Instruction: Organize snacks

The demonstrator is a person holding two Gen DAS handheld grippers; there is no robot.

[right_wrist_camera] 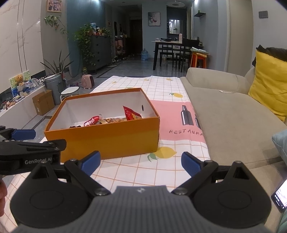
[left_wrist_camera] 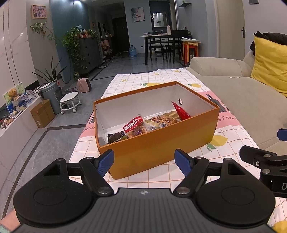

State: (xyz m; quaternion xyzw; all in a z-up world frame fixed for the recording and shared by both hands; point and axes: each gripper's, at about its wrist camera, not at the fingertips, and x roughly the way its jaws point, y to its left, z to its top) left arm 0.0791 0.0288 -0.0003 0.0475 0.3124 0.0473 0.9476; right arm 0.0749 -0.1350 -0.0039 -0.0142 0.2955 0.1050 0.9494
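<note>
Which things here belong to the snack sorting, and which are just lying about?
Job:
orange box
red snack packet
red-and-white wrapped snack
left gripper, open
right gripper, open

Lying about:
phone
yellow cushion
pink heater

This is a home — an open living room that continues into a dining area. On the right stands a beige sofa (left_wrist_camera: 233,93) with a yellow cushion (left_wrist_camera: 269,62). At the far end there is a dark dining table (left_wrist_camera: 157,38) with chairs, and near it a water jug (left_wrist_camera: 133,50) on the tiled floor. On the left side — a dark dresser (left_wrist_camera: 89,52) with green trailing plants (left_wrist_camera: 73,39), a framed photo (left_wrist_camera: 39,11) on the wall and a small pink heater (left_wrist_camera: 84,85).
</note>
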